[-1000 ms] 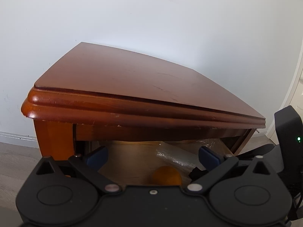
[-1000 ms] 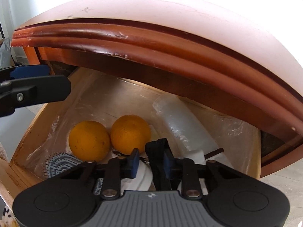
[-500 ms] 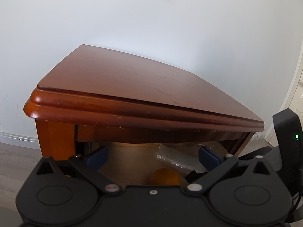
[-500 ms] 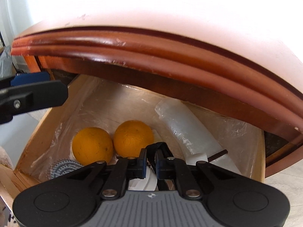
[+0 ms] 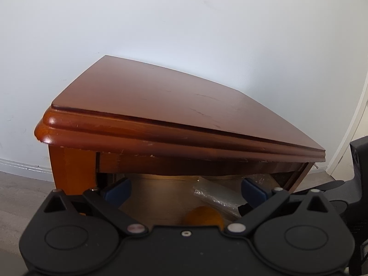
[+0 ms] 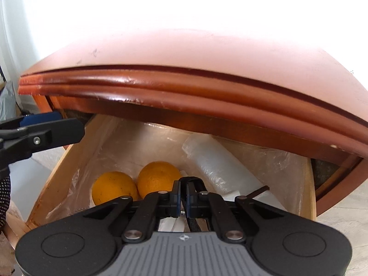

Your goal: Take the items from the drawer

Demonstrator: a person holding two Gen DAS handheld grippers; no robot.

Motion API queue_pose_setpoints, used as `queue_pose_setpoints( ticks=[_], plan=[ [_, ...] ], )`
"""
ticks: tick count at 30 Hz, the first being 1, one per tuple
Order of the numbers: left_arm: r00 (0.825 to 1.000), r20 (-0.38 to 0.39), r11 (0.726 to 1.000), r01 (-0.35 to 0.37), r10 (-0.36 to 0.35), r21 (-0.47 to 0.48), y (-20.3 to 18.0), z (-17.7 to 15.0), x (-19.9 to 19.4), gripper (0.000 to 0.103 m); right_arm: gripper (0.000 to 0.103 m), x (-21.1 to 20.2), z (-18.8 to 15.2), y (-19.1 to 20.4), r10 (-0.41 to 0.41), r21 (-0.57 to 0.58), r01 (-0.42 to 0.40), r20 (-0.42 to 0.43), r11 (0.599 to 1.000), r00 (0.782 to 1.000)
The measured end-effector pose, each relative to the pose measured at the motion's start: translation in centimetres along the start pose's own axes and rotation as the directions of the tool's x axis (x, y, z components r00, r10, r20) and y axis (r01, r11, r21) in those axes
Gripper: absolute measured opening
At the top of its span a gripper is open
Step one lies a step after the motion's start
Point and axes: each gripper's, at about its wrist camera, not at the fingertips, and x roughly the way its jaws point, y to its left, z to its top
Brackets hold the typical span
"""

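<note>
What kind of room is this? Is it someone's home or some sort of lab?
Most likely a room in a home. A scuffed wooden side table stands against a plain white wall, and its open drawer holds everyday things: two oranges and a plastic-wrapped roll.

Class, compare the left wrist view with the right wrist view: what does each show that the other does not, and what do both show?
Left wrist only: the open left tool from behind, the white wall and the grey floor.

Right wrist only: the right tool shut on a black strap, and a second orange.

Both: the wooden tabletop, the open drawer, one orange and the plastic-wrapped roll.
</note>
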Motion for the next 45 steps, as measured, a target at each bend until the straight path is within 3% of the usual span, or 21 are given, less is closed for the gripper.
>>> queue_pose_setpoints(
  ticks=[21, 45],
  plan=[
    [0.998, -0.003, 0.998, -0.062, 0.062, -0.007, -0.6, -0.2, 0.6, 0.103, 0.005, -4.0, -1.9, -2.7, 0.026, 0.144, -0.058, 0.213, 0.988, 0.977],
    [0.998, -0.002, 0.998, -0.068, 0.068, -0.006, -0.6, -0.2, 1.0, 0.103, 0.005, -5.2, -1.8, -3.4, 0.026, 0.186, -0.091, 0.327, 0.978, 0.945]
  ],
)
